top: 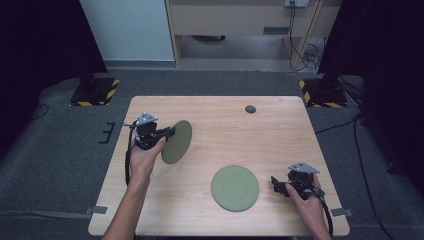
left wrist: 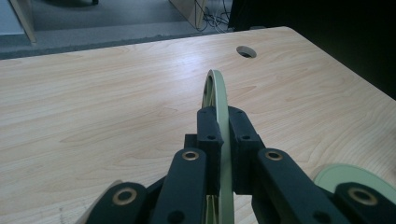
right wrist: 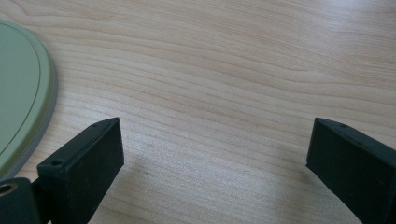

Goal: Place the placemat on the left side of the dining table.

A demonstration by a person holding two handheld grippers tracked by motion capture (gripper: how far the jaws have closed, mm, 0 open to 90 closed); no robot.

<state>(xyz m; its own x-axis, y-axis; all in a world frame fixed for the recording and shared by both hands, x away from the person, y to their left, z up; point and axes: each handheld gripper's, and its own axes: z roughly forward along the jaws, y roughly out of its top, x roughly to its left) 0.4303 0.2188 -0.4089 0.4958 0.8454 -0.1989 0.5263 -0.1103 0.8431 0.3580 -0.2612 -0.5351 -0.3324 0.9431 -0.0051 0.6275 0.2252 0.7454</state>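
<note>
In the high view, the left hand-held gripper [top: 170, 132] is clamped on the rim of a green plate [top: 178, 142], holding it tilted on edge above the left half of the desk [top: 280, 130]. A second green plate [top: 235, 188] lies flat on the desk, nearer the person and to the right of the held one, well apart from it. The right hand-held gripper [top: 275, 184] rests low at the desk's right side, just beside the flat plate's right rim, jaws pointing toward it. The right hand is plainly the nearer to the flat plate; the left hand would have to carry its plate toward the person and rightward to stack it, which looks like the likely next step.

In the left gripper view, the two black jaws press together on the held plate [left wrist: 220, 98], seen edge-on and standing nearly upright, its plane running straight away from the camera. The flat plate [left wrist: 355, 173] peeks in at the lower right, so the target lies to the right of and behind the jaw line.

In the right gripper view, the jaws stand wide apart with nothing between them, over bare wood. The flat plate's rim [right wrist: 28, 98] curves in at the left, just beside the left jaw but not touching it.
</note>
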